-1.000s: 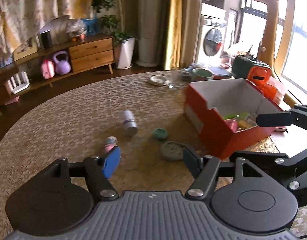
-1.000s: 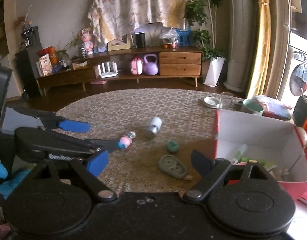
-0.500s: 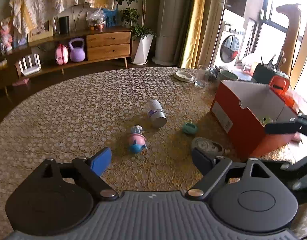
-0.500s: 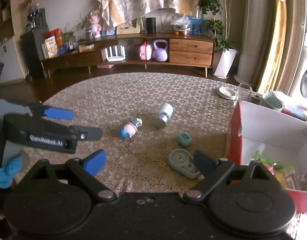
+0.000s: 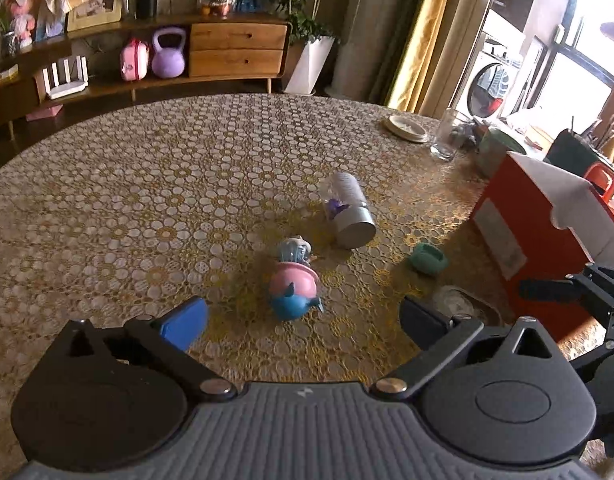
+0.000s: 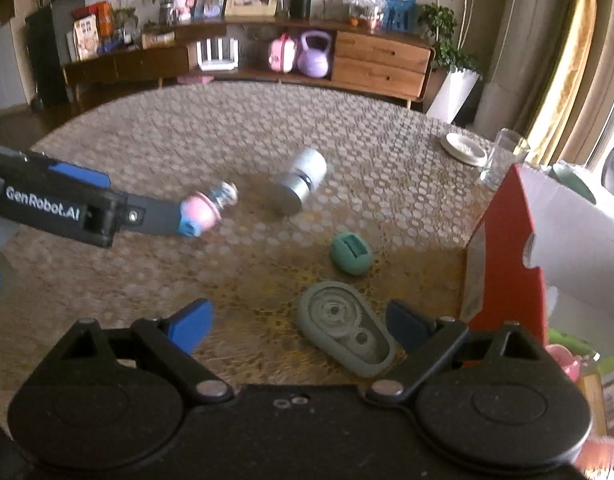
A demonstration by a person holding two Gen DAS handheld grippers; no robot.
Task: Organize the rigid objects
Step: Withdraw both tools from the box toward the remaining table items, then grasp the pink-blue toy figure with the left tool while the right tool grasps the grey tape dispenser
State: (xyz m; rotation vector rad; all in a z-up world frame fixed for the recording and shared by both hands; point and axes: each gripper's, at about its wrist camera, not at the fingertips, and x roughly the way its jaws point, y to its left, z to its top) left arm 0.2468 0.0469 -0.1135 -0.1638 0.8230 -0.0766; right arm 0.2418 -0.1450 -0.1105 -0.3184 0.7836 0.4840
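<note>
Left hand-held gripper (image 5: 303,318) spread wide, empty. Pink-blue toy (image 5: 293,285) lies on counter (image 5: 147,200) straight ahead between fingers, long axis along approach. Right hand-held gripper (image 6: 297,320) spread, empty, over grey gear piece (image 6: 347,334); red box (image 6: 507,248) to right.

Glossy plastic toy (image 5: 294,288); jar (image 5: 349,210) with metallic lid; matt grey-green case (image 6: 347,334); lace-patterned tablecloth (image 5: 147,208); red cardboard box (image 5: 523,240); clear glass (image 5: 445,140).

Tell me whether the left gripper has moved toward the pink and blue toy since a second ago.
Yes. The left gripper has closed in on the pink and blue toy, which lies in the same place beside the silver can, now between the open fingers.
</note>
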